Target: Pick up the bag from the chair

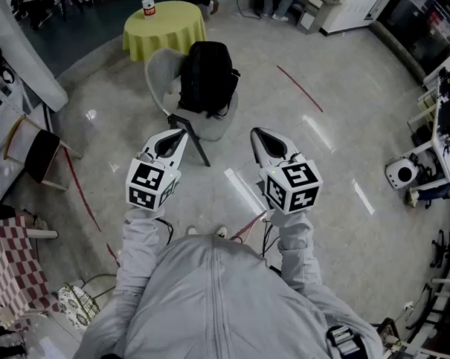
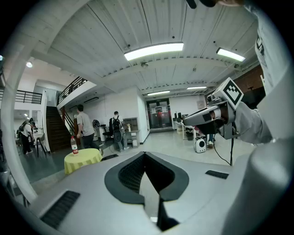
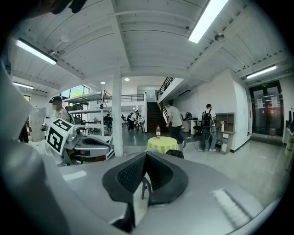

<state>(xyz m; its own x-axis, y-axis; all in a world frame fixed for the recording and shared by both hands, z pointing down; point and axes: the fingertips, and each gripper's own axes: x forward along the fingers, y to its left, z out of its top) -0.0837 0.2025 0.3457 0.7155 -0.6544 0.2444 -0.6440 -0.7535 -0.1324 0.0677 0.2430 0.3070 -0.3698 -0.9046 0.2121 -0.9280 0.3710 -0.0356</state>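
A black backpack (image 1: pixel 206 78) sits upright on the seat of a pale grey chair (image 1: pixel 161 70), straight ahead of me on the floor. My left gripper (image 1: pixel 180 132) and right gripper (image 1: pixel 257 131) are held side by side at chest height, short of the chair and pointing toward it. Neither touches the bag. In the left gripper view the left gripper (image 2: pixel 144 155) has its jaws closed tip to tip with nothing between them. The right gripper (image 3: pixel 146 155) looks the same, and the top of the backpack (image 3: pixel 176 153) peeks just above it.
A round yellow table (image 1: pixel 166 32) with a bottle (image 1: pixel 149 6) stands behind the chair. A folding chair (image 1: pixel 36 155) and a checkered cloth (image 1: pixel 12 255) lie at left, and a small white machine (image 1: pixel 400 173) at right. People (image 3: pixel 175 120) walk far behind.
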